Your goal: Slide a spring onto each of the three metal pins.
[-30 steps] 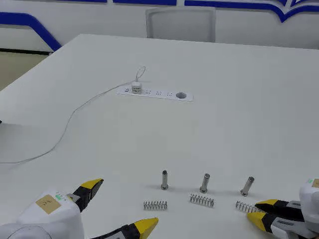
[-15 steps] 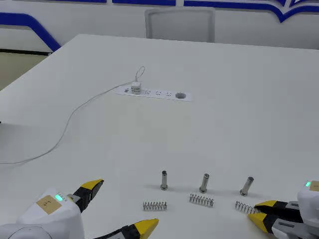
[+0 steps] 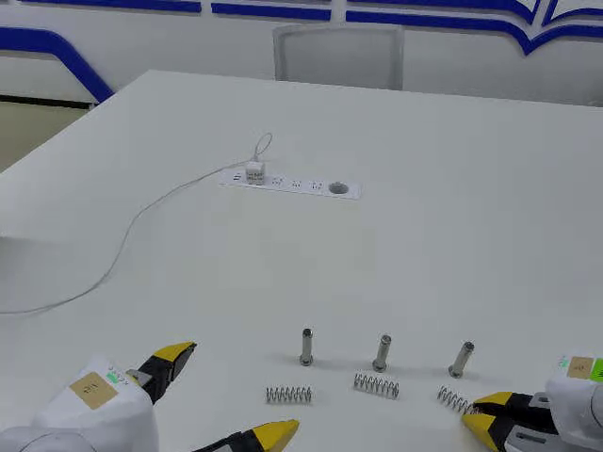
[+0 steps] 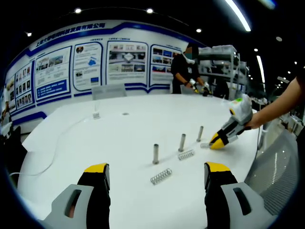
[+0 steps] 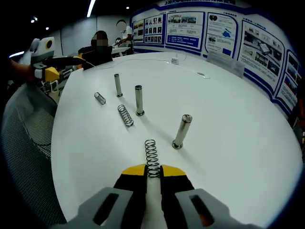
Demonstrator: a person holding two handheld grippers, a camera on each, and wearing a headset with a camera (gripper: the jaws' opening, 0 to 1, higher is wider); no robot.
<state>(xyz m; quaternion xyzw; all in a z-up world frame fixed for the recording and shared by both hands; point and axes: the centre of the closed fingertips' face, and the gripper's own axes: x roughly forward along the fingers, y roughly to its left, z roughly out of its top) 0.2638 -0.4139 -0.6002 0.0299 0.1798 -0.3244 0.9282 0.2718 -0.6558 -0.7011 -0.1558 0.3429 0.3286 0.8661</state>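
Note:
Three metal pins stand upright in a row: left pin [image 3: 306,346], middle pin [image 3: 382,352], right pin [image 3: 461,358]. In front of each lies a spring: left spring [image 3: 288,395], middle spring [image 3: 377,385], right spring [image 3: 453,399]. My right gripper [image 3: 482,416] is shut on the near end of the right spring [image 5: 151,153], which still lies flat beside the right pin [image 5: 181,131]. My left gripper [image 3: 226,395] is wide open and holds nothing, just short of the left spring [image 4: 161,176] and left pin [image 4: 156,153].
A white power strip [image 3: 292,185] with a plugged-in cable [image 3: 141,218] lies mid-table, well behind the pins. A grey chair [image 3: 337,55] stands at the far table edge. People stand in the background of both gripper views.
The right gripper's jaws, slightly apart a second ago, have come together on the end of the right spring. The left gripper has held still; the head camera tilted a little.

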